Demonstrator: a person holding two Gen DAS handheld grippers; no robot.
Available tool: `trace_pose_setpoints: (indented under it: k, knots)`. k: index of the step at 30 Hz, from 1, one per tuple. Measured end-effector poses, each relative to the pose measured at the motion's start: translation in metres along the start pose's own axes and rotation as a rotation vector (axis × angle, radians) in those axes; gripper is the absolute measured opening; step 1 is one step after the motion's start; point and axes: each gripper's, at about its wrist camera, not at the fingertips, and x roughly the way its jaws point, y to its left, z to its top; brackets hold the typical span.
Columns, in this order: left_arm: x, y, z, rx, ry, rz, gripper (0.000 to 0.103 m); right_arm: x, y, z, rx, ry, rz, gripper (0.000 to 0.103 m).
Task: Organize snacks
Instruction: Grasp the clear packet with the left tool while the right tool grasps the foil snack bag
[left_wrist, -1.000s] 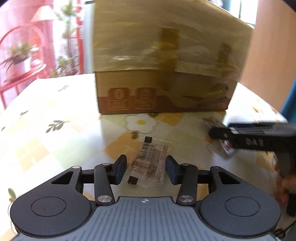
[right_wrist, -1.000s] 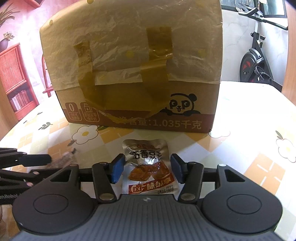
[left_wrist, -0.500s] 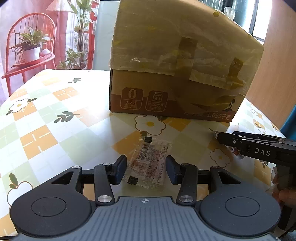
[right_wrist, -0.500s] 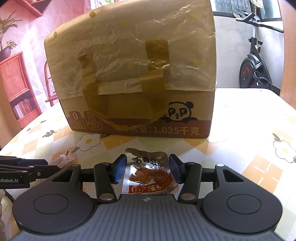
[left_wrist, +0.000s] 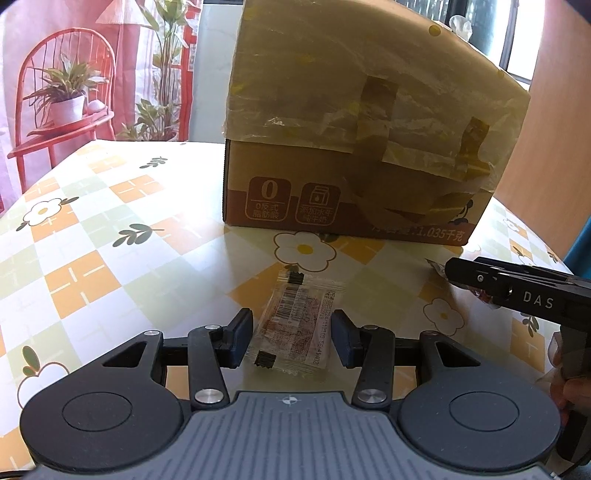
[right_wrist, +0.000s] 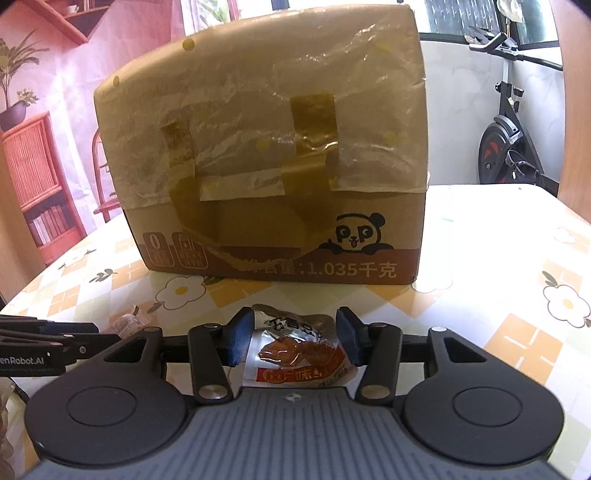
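In the left wrist view a clear snack packet (left_wrist: 295, 325) with a barcode lies between the pads of my left gripper (left_wrist: 291, 341); the pads stand at its edges and the packet looks lifted off the table. In the right wrist view my right gripper (right_wrist: 295, 338) is shut on a silver and red snack packet (right_wrist: 299, 356), which is bowed between the pads. A taped cardboard box (left_wrist: 365, 140) with a panda print stands just ahead, and it also shows in the right wrist view (right_wrist: 280, 162). Its top is out of view.
The flower-patterned table (left_wrist: 85, 240) stretches left and right of the box. The right gripper's fingers (left_wrist: 517, 291) reach in from the right in the left wrist view. A red plant stand (left_wrist: 62, 122) and an exercise bike (right_wrist: 513, 133) stand beyond the table.
Both grippers have risen and pulled back a little from the box with their packets. The right packet now looks squeezed and bowed between the pads.
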Motion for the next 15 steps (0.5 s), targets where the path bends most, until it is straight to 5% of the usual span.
trace_pose_setpoints:
  k: [11,15]
  knots:
    - [-0.0002,-0.0008,-0.0008,0.003,-0.003,0.007,0.049,-0.0006,0.0004,0.0005,0.0,-0.003,0.012,0.052]
    - [-0.0009,-0.0002,-0.001,0.002,-0.006,0.007,0.049,-0.0052,0.0005,-0.0009,-0.001,-0.031,0.015,0.034]
